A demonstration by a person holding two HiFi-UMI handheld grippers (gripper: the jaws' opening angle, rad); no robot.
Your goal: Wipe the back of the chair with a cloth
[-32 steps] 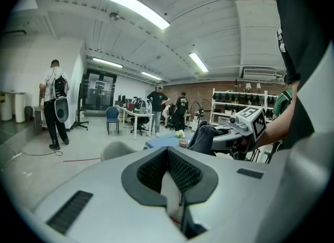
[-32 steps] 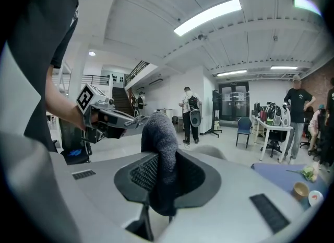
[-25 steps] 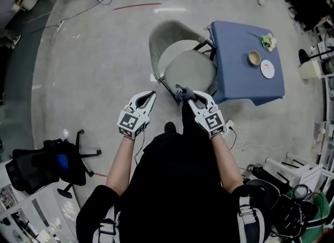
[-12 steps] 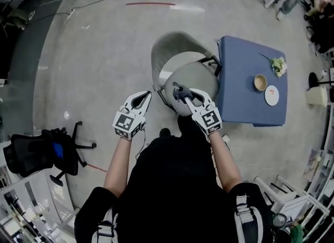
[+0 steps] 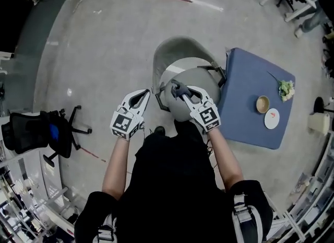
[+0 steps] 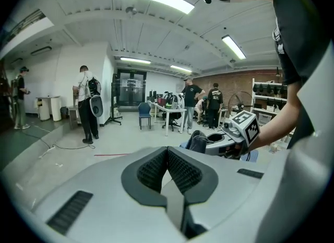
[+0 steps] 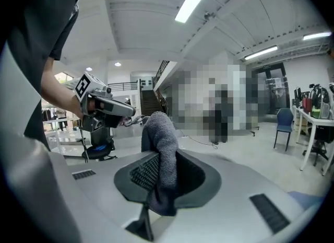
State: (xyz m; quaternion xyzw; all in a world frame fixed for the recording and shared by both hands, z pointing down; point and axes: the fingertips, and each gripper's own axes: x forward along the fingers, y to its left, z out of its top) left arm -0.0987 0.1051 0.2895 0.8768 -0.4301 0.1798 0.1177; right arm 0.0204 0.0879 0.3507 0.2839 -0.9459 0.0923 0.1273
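Right tongs [image 5: 179, 89] clamped on one grey cloth [image 7: 160, 137]; its long axis stands upright between the pads, over the seat edge of one chair [image 5: 175, 46]. Left tongs [image 5: 142, 94] closed, empty, just left of the chair. One blue surface [image 5: 245, 80] to the right carries one bowl [image 5: 262, 104] and one plate [image 5: 272, 118]. Concrete floor [image 5: 104, 54].

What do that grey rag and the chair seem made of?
The cloth looks like soft terry or microfibre: fuzzy nap, limp folds. The chair seems moulded plastic, matte grey: one smooth curved shell; upholstery can't be excluded.
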